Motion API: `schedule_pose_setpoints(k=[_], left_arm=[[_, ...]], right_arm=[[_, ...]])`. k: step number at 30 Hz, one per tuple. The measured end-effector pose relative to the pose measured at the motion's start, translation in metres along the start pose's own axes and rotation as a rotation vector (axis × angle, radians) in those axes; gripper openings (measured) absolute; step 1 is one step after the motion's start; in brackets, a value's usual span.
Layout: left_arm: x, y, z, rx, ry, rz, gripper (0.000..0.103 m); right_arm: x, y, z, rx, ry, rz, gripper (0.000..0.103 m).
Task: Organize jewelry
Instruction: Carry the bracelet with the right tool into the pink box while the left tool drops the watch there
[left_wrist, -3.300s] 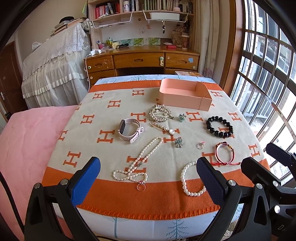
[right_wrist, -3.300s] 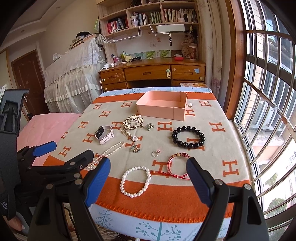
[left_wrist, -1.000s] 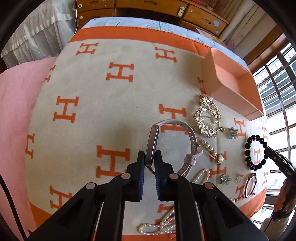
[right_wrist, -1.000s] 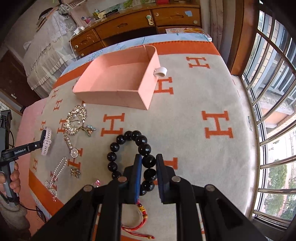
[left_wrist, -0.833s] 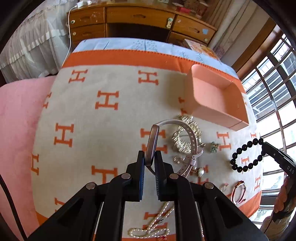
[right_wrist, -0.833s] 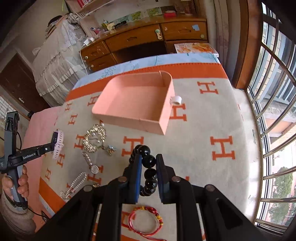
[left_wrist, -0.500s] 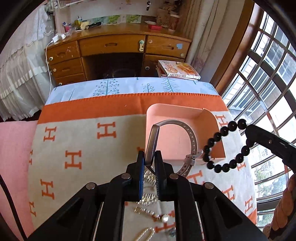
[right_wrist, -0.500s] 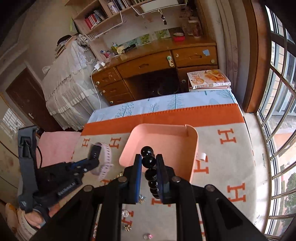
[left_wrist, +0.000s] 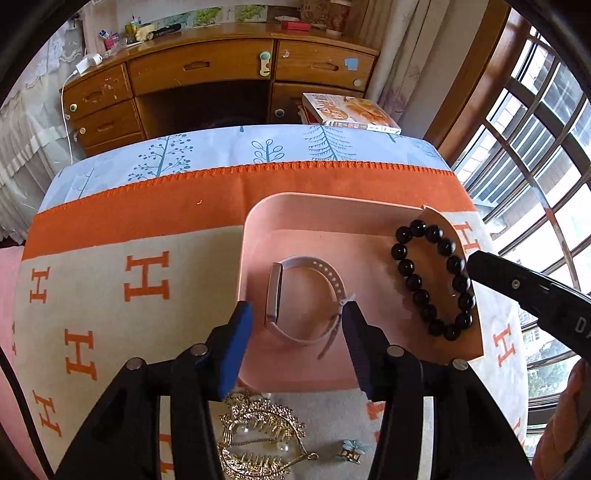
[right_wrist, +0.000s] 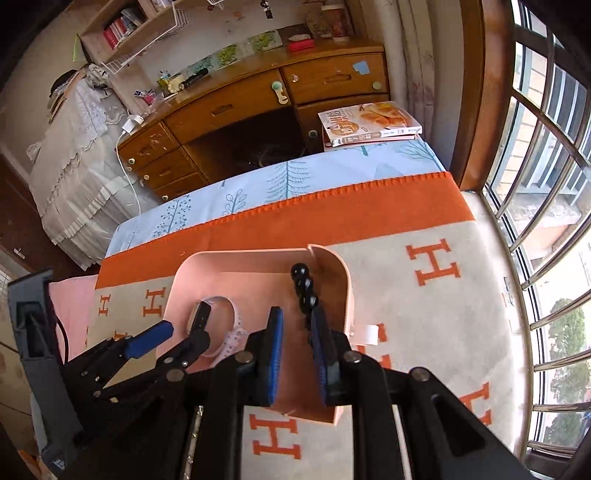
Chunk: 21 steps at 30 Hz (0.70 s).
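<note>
Nearest the left wrist camera, a gold-coloured filigree hair comb with pearls (left_wrist: 258, 443) and a small pale blue flower brooch (left_wrist: 354, 448) lie on the beige blanket with orange H letters (left_wrist: 110, 295), just short of the near wall of the shallow pink rectangular tray (left_wrist: 255, 236). Above that wall the left hand-held gripper (left_wrist: 297, 328) is spreading its blue-padded jaws; the pale pink smartwatch with a perforated strap (left_wrist: 306, 299) lies released on the tray floor between them, touching neither pad. Toward the tray's right side the right hand-held gripper (right_wrist: 297, 332) stays clenched on the black round-bead bracelet (left_wrist: 432, 280), which hangs over the tray floor. Beyond the blanket's orange far edge stands a wooden desk with drawers (left_wrist: 207, 74).
</note>
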<state>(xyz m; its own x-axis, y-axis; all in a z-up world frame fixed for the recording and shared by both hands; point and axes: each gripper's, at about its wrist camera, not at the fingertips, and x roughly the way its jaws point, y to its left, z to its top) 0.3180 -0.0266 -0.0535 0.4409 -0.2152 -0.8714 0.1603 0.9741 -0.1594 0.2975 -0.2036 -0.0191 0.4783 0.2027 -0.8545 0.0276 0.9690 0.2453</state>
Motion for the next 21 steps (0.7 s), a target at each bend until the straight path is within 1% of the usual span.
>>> schedule_pose_setpoints(k=[4,5,6,8,14,21], left_arm=[[-0.016,0.001,-0.011,0.003,-0.027,-0.018,0.053],[-0.020,0.001,-0.015,0.001,-0.034,-0.017,0.059],[-0.026,0.002,-0.020,-0.001,-0.048,-0.004,0.067],[-0.039,0.004,-0.028,-0.002,-0.089,0.020,0.071],[-0.071,0.010,-0.053,0.008,-0.156,0.053,0.072],[-0.111,0.017,-0.084,0.017,-0.237,0.097,0.072]], right_arm=[[-0.006,-0.011,-0.008,0.008,-0.004,-0.012,0.016],[-0.009,-0.011,-0.011,0.001,-0.006,-0.013,0.016],[-0.012,-0.011,-0.014,-0.007,-0.009,-0.011,0.016],[-0.017,-0.010,-0.018,-0.024,-0.017,-0.013,0.016],[-0.037,0.000,-0.038,-0.085,-0.037,-0.024,0.016],[-0.065,0.012,-0.070,-0.140,-0.050,0.002,0.016]])
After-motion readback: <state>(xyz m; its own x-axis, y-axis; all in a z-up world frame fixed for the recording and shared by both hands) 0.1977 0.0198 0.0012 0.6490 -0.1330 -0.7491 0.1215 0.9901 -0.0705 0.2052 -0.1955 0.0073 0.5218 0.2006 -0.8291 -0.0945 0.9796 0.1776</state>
